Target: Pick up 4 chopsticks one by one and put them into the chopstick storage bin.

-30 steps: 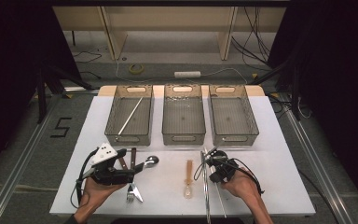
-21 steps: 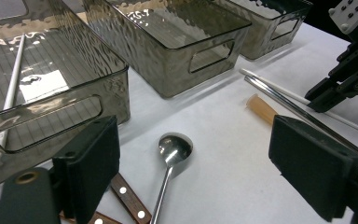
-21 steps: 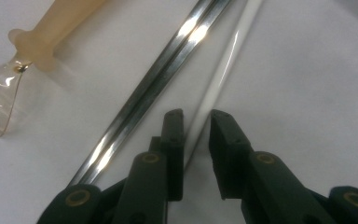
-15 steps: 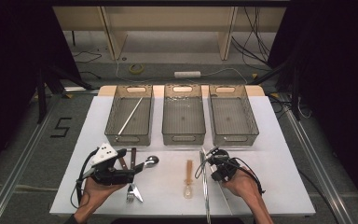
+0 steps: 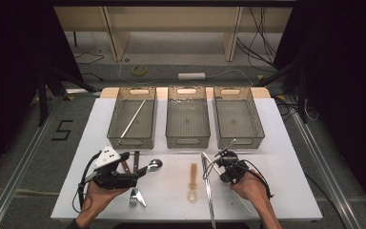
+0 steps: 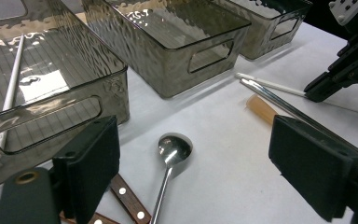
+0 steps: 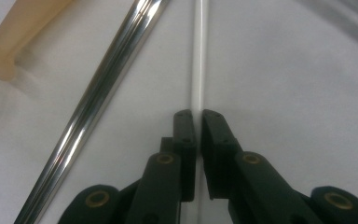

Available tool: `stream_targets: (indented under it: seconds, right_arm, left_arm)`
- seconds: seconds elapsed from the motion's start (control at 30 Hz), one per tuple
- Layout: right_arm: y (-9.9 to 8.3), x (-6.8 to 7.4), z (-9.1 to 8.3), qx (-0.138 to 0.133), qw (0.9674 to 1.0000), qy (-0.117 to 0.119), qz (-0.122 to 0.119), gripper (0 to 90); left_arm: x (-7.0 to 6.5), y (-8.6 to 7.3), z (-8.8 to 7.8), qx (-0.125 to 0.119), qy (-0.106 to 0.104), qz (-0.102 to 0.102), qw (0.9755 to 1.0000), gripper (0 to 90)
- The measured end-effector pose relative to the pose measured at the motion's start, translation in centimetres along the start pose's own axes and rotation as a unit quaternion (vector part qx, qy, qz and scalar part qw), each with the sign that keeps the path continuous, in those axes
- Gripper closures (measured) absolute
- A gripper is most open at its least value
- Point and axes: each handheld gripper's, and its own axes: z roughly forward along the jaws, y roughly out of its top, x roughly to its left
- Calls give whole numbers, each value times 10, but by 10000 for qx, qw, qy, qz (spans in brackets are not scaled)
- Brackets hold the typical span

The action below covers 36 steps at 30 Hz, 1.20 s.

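The right gripper [image 7: 198, 114] has just been closing; its jaws now pinch a white chopstick [image 7: 198, 60] lying flat on the white table [image 5: 286, 143], just beside a steel chopstick [image 7: 107, 84] and near the wooden-handled spoon [image 5: 193, 183]. The left gripper [image 6: 196, 154] stands spread wide and empty above a metal spoon [image 6: 172, 151], near the left bin [image 5: 133, 119].

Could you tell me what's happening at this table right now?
A person is sorting utensils into three bins. The right gripper has just closed its jaws on a white chopstick lying on the table beside a metal chopstick. The left gripper is open above a metal spoon. The left bin already holds one white chopstick. A fork and a pale-handled spoon wait on the table.
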Motion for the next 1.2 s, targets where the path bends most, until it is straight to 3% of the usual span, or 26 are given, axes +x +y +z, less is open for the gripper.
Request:
stream_targets:
  seconds: [0.27, 0.67, 1.0, 1.2]
  right_arm:
    - [-2, -7, -5, -164, 9998, 67, 71, 854]
    - [-6, -12, -31, -514, 9985, 173, -84, 856]
    - [-10, -19, -48, -865, 9959, 267, 2, 856]
    - [-11, -18, -59, -1061, 9934, 415, -108, 856]
  left_arm:
    - [0, 0, 0, -5, -3, -7, 10000, 159]
    - [-1, 0, 2, 30, -76, 25, 10000, 159]
    - [-2, 1, 3, 38, -100, 45, 9999, 160]
    - [-4, 3, 5, 60, -180, 89, 9998, 161]
